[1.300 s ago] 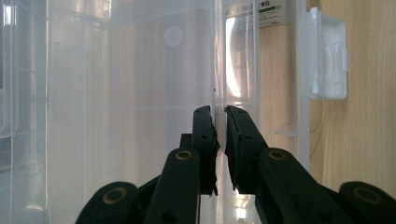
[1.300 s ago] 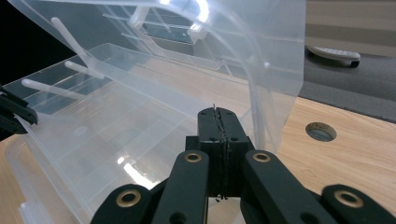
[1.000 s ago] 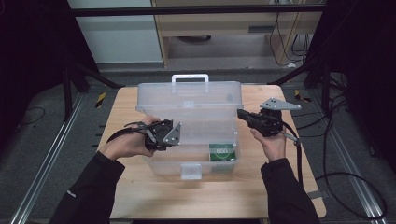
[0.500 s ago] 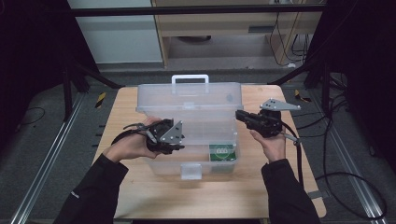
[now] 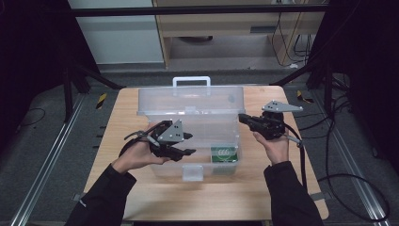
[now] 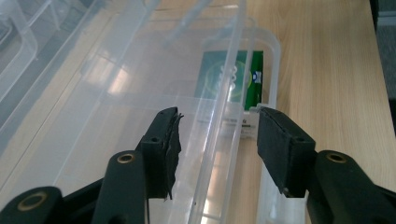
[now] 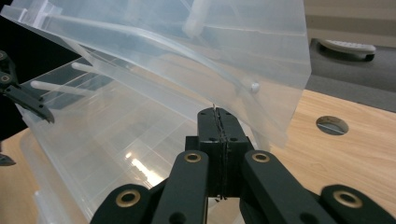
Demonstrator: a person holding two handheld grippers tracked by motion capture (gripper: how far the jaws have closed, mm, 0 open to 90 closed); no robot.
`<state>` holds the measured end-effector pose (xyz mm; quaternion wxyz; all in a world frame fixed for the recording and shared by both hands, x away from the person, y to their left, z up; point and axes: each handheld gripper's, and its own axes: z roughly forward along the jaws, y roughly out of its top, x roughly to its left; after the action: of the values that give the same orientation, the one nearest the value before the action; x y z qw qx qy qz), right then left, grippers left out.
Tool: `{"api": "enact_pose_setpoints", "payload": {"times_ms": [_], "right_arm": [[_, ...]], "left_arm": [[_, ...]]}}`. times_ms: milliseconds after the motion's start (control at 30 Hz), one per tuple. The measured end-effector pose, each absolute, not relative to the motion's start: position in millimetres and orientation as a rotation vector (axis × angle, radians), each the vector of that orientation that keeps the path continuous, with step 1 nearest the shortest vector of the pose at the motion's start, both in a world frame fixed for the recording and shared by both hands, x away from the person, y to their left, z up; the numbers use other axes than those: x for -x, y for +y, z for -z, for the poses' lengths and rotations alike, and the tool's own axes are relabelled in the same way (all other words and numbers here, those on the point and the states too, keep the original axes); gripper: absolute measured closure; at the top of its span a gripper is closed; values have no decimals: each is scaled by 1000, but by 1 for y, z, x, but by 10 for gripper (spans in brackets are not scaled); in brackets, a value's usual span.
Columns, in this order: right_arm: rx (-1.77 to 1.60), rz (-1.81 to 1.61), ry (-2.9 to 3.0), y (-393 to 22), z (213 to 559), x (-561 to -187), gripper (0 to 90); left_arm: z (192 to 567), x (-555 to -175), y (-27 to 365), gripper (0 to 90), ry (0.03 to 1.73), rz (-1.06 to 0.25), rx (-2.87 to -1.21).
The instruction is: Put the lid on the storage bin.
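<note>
Your wooden table (image 5: 263, 197) sits on grey floor, round cable hole (image 7: 332, 125) near its far right corner. Beyond your table: pale wooden cabinet (image 5: 221, 28) with white panel (image 5: 117, 33) to its left. Yellow-black tools lie on floor, one off table's left edge (image 5: 101, 100), one off right (image 5: 304, 98). Black cables (image 5: 350, 183) loop across floor at your right. Metal rail (image 5: 44, 169) runs along your left.

My left tongs (image 5: 188, 144) straddle the box (image 5: 188, 162) rim; the raised lid (image 5: 190, 101) blocks the far side. Counter (image 5: 282, 188) right of the box lies open.
</note>
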<state>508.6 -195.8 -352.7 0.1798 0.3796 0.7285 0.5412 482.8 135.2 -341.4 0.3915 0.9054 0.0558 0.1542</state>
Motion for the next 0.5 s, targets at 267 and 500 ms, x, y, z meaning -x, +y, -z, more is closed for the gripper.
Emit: {"api": "enact_pose_setpoints", "payload": {"times_ms": [267, 500], "right_arm": [[-1073, -1522, 2078, -195, 357, -507, 900], [-1073, -1523, 2087, -195, 359, -505, 900]], "left_arm": [[351, -481, 143, 475, 307, -394, -2182], [357, -481, 154, 485, 405, -393, -2095]]}}
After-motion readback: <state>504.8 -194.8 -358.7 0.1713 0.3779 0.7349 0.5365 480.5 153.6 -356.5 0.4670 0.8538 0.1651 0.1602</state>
